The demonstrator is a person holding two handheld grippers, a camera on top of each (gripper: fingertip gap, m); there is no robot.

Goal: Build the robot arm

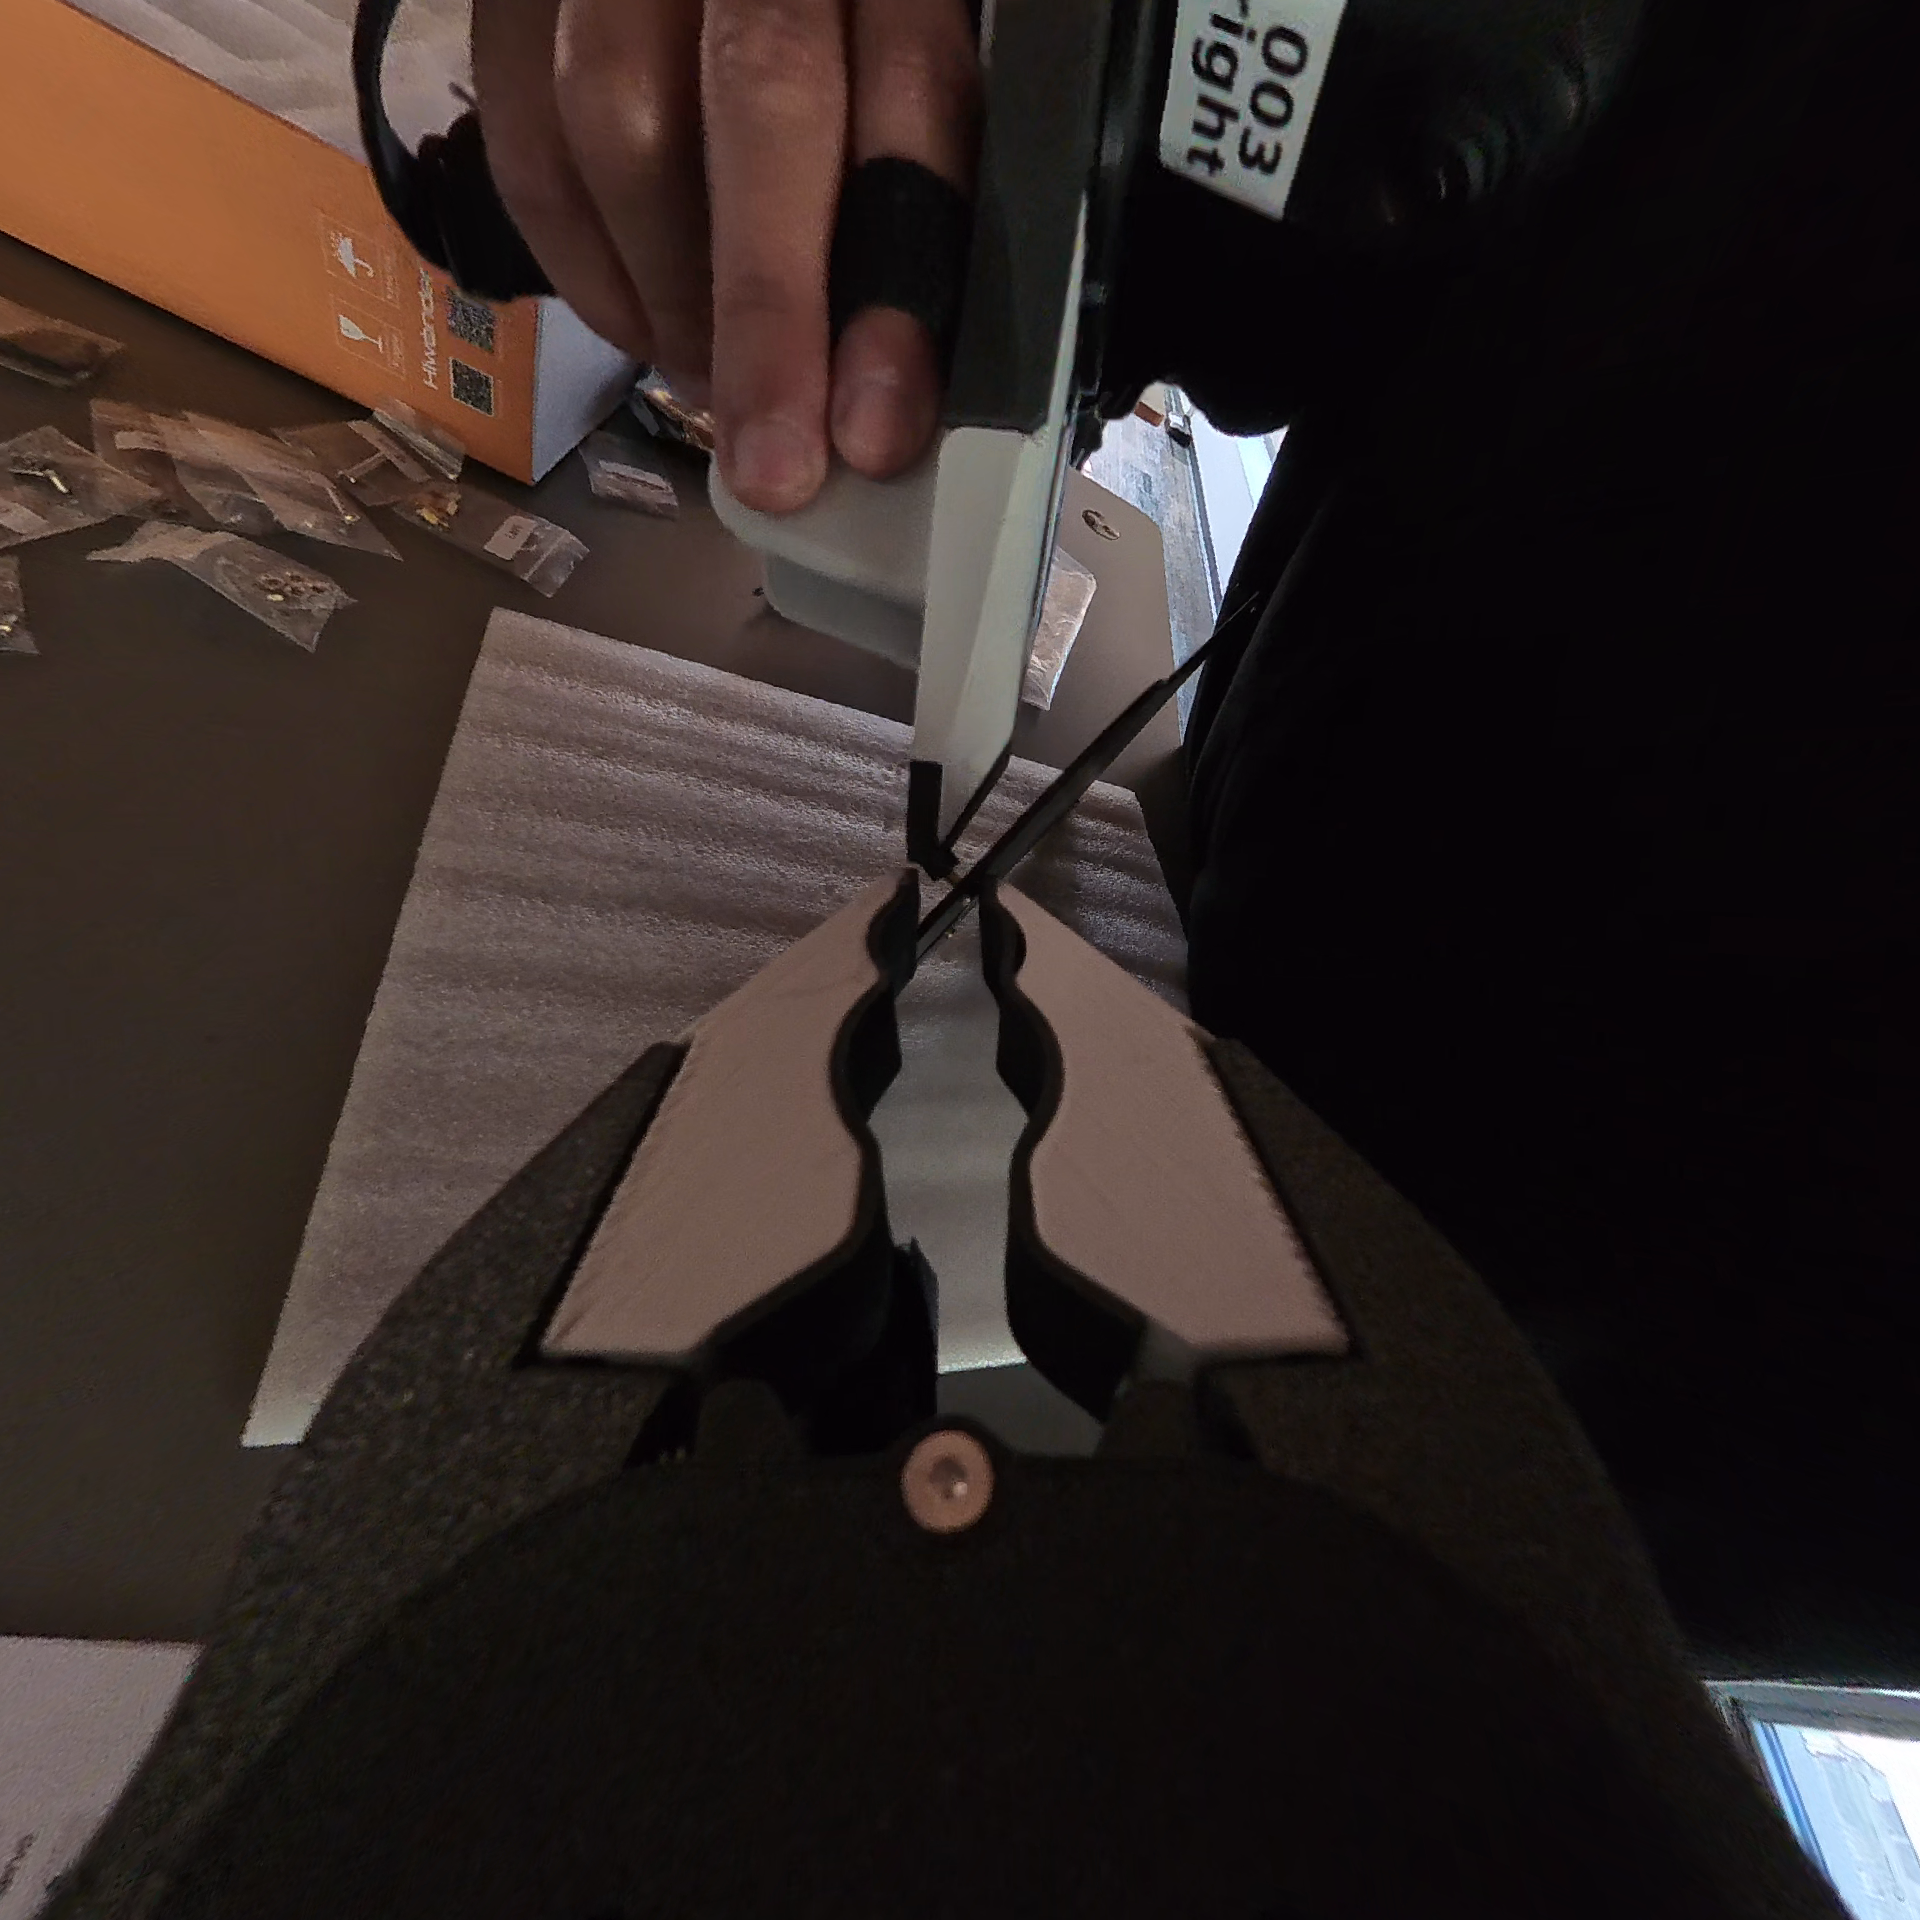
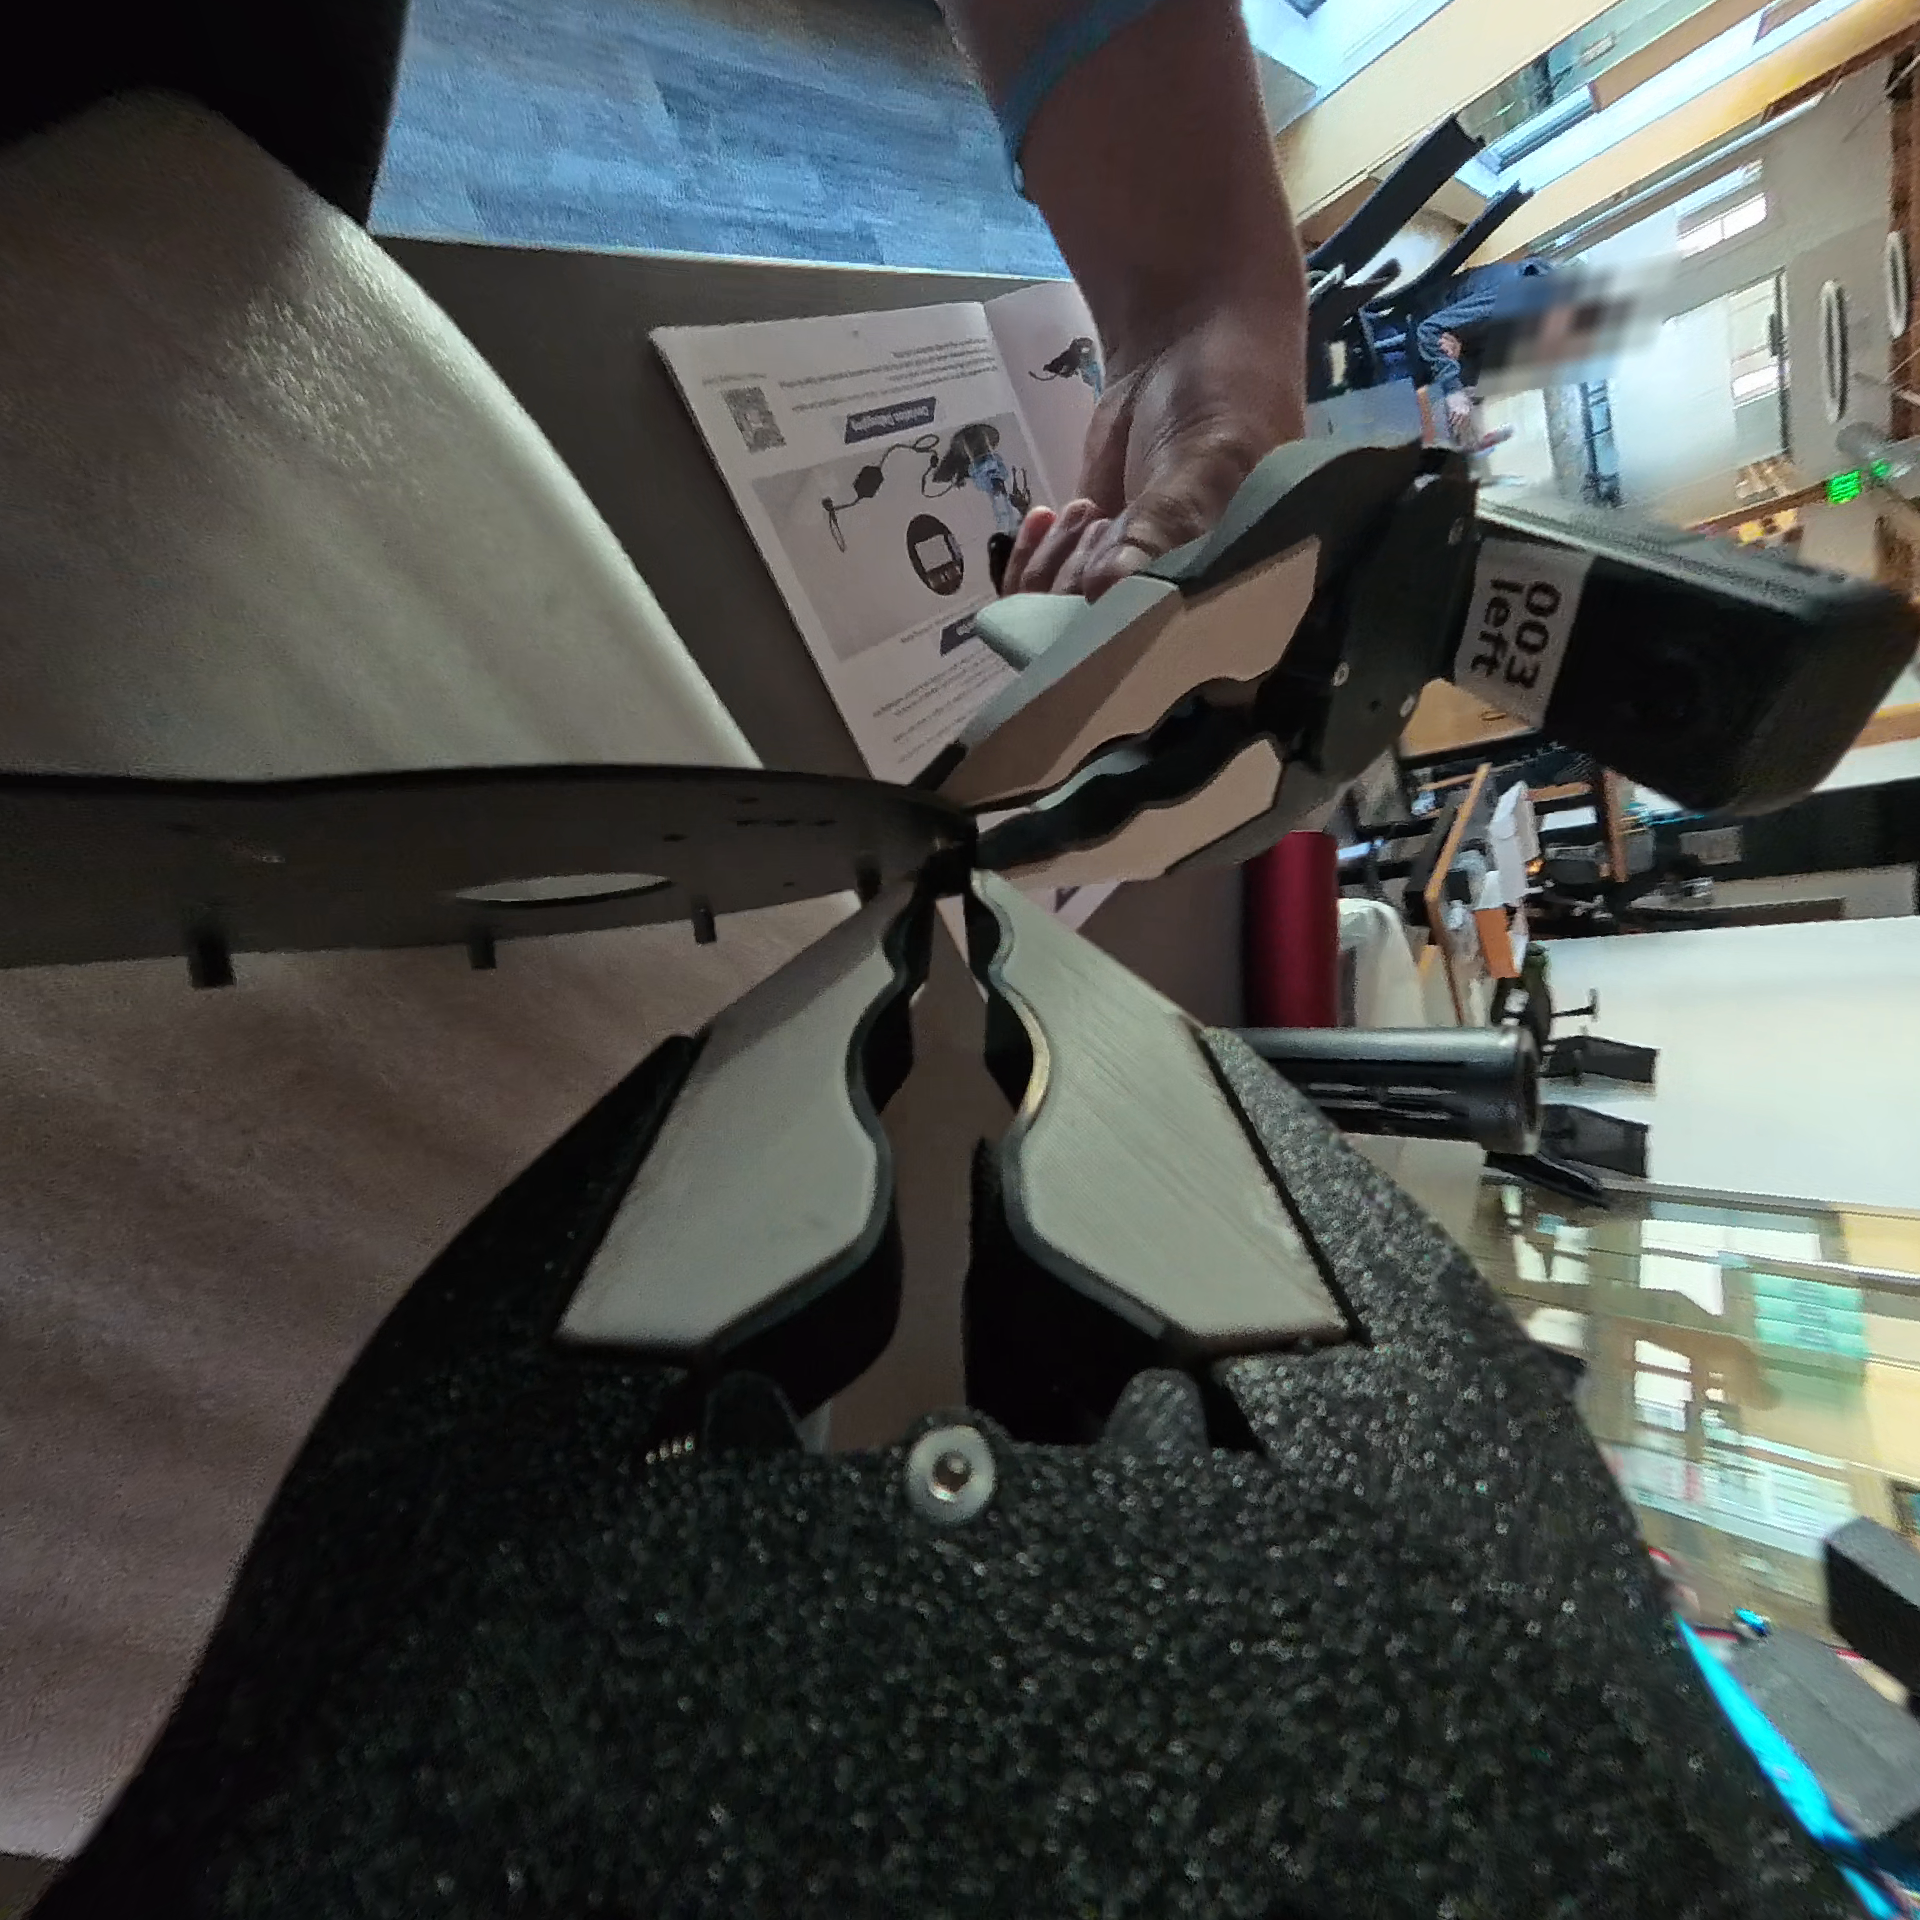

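Note:
A thin black plate (image 2: 416, 852) with slots and a round hole is held in the air, flat and nearly edge-on. In the left wrist view it shows as a thin dark line (image 1: 1091, 758). My left gripper (image 1: 951, 899) is shut on the plate's corner, and it also shows in the right wrist view (image 2: 961, 826), coming in from the right. My right gripper (image 2: 943, 883) is shut on the same corner from below. It also shows in the left wrist view (image 1: 932, 831), coming down from above, held by a hand (image 1: 727, 208).
A white foam sheet (image 1: 644, 831) lies on the dark table (image 1: 156, 935) under the grippers. An orange box (image 1: 208, 208) and several small clear bags of parts (image 1: 208, 488) lie at the far left. An open booklet (image 2: 873, 468) lies on the table behind the left gripper. My left and right fingertips are right by each other.

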